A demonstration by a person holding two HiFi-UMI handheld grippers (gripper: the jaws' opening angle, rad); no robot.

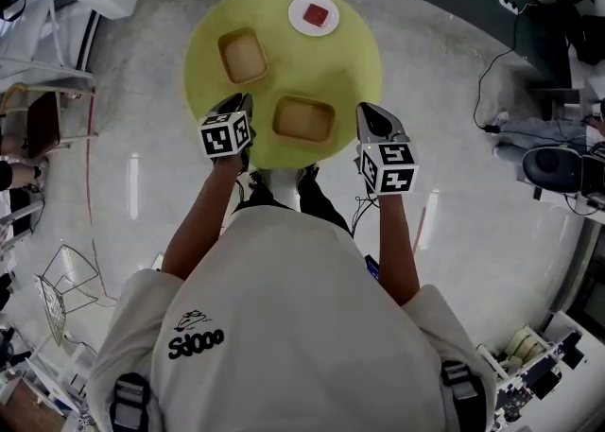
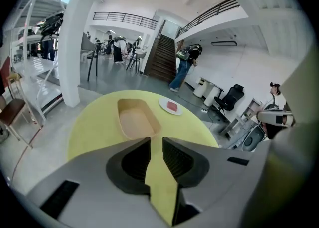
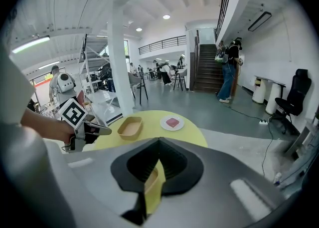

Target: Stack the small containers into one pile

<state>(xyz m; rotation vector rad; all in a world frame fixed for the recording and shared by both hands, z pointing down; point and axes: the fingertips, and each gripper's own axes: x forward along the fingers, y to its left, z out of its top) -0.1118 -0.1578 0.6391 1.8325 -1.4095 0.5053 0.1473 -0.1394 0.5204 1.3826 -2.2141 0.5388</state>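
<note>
Two shallow tan containers sit apart on the round yellow table (image 1: 352,61): the far container (image 1: 243,56) (image 2: 135,117) (image 3: 130,127) at back left, the near container (image 1: 303,119) by the front edge. My left gripper (image 1: 243,102) (image 2: 156,139) hovers over the table's front left, just left of the near container, with its jaws a narrow gap apart and nothing between them. At the table's front right edge my right gripper (image 1: 371,112) (image 3: 159,139) has its jaw tips touching, empty; a strip of the near container (image 3: 151,180) shows below them.
A white plate (image 1: 314,15) (image 2: 171,106) (image 3: 172,122) with a red block stands at the table's far side. Around the table is glossy grey floor. A chair (image 1: 33,118) and shelving stand at left, cables and equipment (image 1: 558,165) at right.
</note>
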